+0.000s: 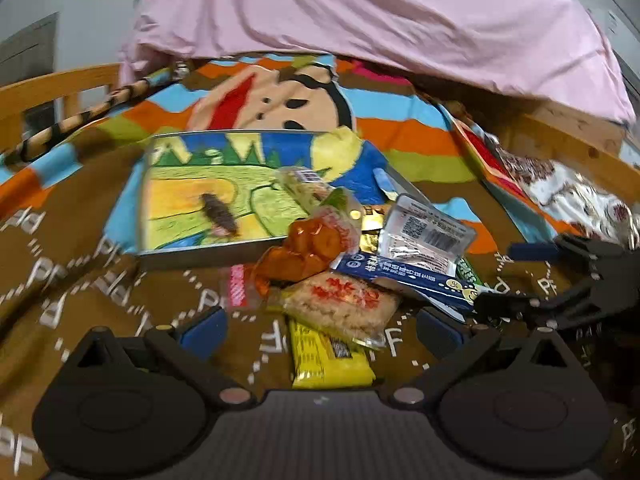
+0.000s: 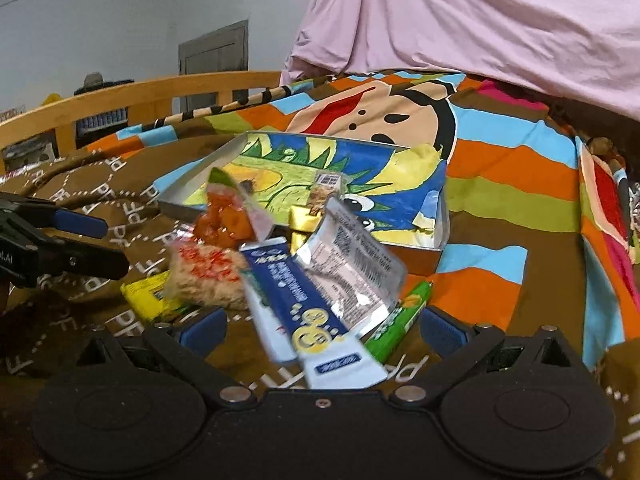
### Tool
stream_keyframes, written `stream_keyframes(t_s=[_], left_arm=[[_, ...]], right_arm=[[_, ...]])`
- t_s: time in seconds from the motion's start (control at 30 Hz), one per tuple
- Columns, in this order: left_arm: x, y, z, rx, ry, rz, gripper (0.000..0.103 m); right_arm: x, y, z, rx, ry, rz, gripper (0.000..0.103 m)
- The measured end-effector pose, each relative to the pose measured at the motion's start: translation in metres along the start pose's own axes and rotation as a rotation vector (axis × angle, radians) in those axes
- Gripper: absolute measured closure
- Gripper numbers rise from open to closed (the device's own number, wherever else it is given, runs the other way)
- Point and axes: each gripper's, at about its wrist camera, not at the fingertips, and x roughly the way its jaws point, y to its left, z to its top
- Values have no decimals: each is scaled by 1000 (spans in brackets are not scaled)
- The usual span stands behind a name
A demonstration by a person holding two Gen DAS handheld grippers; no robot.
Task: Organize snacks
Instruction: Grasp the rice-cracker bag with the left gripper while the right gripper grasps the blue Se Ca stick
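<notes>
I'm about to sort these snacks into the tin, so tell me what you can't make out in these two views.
- Yellow packet: left wrist view, far end buried under the rice cracker pack.
- Green packet: right wrist view, mostly hidden under the blue-and-white packet and silver pouch.
- Gold-wrapped pieces: both views, mostly hidden by the pile.
- Tin: near corner covered by snacks.
- Package text: blurred.

One shallow tin tray (image 1: 192,254), roughly nine snack packets (image 1: 340,306) piled beside it, two claws, one pink cloth (image 1: 360,12)
</notes>
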Motion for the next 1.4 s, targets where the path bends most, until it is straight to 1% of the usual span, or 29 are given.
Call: stream_keyframes(t_s=[0.07,0.13,0.17,0.23,0.4,0.47,0.57,0.67,0.7,0.73,0.83,0.9,0.93,1.0,1.1,1.17,1.23,1.3,1.4], left_arm=[[10,1,4,22,22,-22,0],[20,-2,8,51,46,-37,0],[25,-3,10,77,55,-42,0],[33,-7,14,128,65,-52,0],[55,-19,23,260,123,-110,1],[63,-23,26,289,151,-130,3],[73,-24,29,324,197,-159,6],[80,-21,32,340,232,-179,10],[83,-19,34,337,247,-190,11],[85,-17,35,328,259,-197,13],[96,-9,40,281,305,-210,18],[104,-5,41,264,346,-224,18],[106,-5,41,265,351,-226,18],[108,-6,41,286,361,-232,18],[111,-12,41,341,375,-222,22],[112,-16,41,370,379,-215,24],[112,-18,40,370,379,-204,24],[109,-19,39,367,371,-192,25],[104,-20,38,345,365,-171,25]], right_arm=[[8,-6,2,12,-9,8,1],[16,-10,2,12,-12,14,6],[19,-11,2,13,-9,21,8],[25,-13,3,18,-1,42,14],[32,-8,3,-13,22,104,20],[34,-6,2,-23,32,120,21],[37,-7,0,-21,43,134,26],[39,-12,-1,7,49,140,34],[40,-14,-2,21,51,145,39],[41,-17,-2,38,55,153,41],[44,-21,-2,52,64,169,40],[45,-20,-2,40,70,178,40],[46,-19,-2,30,74,182,39],[48,-17,-1,18,76,188,38],[50,-14,-1,2,85,205,38],[51,-11,-2,-13,99,221,42],[51,-8,-2,-14,109,236,54],[49,-7,-1,-4,113,248,62],[46,-5,-1,5,121,238,63]])
